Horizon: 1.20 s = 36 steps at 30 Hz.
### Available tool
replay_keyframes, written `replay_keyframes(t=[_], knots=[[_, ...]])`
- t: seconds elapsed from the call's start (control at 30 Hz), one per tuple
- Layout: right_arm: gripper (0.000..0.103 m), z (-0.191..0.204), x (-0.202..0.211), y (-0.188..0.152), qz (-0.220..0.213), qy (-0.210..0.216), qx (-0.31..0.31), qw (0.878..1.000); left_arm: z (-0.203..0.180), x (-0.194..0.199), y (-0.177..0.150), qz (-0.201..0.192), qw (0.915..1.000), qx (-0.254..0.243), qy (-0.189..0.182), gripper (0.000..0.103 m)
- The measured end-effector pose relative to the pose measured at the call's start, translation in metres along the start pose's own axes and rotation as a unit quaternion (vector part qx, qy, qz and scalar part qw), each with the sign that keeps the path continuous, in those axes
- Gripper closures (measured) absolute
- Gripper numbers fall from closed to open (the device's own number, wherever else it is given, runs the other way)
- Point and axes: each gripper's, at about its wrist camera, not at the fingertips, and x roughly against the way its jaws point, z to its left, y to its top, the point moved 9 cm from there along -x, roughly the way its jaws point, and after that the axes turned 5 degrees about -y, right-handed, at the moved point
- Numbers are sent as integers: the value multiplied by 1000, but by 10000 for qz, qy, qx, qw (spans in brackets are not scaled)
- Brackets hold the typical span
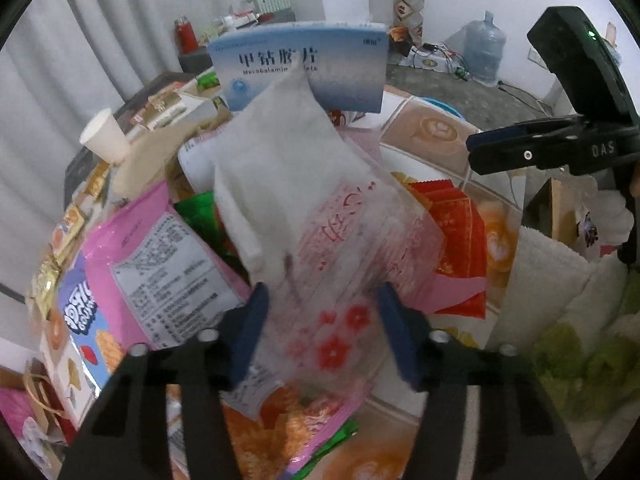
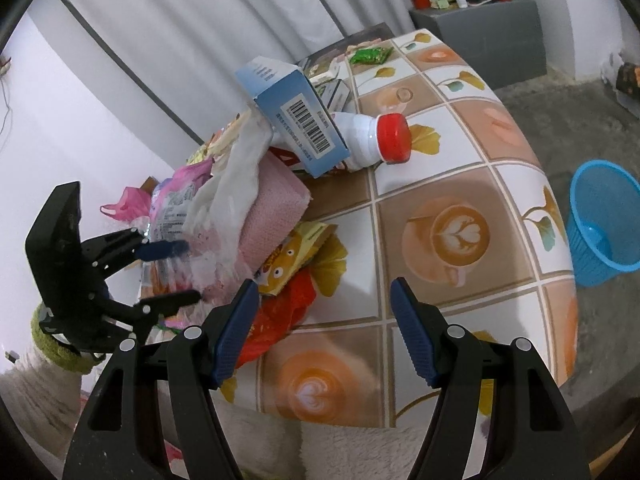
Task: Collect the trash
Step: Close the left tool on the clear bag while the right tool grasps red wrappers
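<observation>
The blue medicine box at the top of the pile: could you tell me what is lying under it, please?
The blue medicine box rests tilted on a white bottle with a red cap and a crumpled white bag. A pink cloth lies lower. Anything deeper is covered.

Desk: white and tan squares, latte-art cups, yellow ginkgo leaves.
Medicine box: pale blue fading to white, dark blue lettering; black barcode on white label in the right wrist view.
Clear plastic bag: red script and red flowers, white tissue inside.
Snack packet: pink, white text panel, blue logo.
Bottle: white, red cap.
Bin: bright blue mesh.
Paper cup: white.
Wrapper: red, gold print.
Cloth: pink.
</observation>
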Motion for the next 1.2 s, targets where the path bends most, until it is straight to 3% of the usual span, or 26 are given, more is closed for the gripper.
replay_keyframes(t=[0.17,0.27,0.47,0.7,0.9,1.2], knots=[[39,0,5,3,-76,-16,-38,10000,-10,13,-1,-92,9996,-188,167,82],[39,-2,8,3,-118,-21,-65,9999,-21,19,-2,-174,9993,-291,180,92],[39,-4,14,5,-202,-58,-102,9997,-38,30,2,-496,9983,-257,139,100],[39,-12,21,6,-308,-130,-163,9993,-31,49,13,-1115,9927,437,122,103],[43,-15,9,-7,12,-35,-320,9995,-25,71,19,-1777,9781,1080,31,103],[62,-10,-30,-17,539,165,-507,9971,5,100,21,-2661,9404,2119,19,103]])
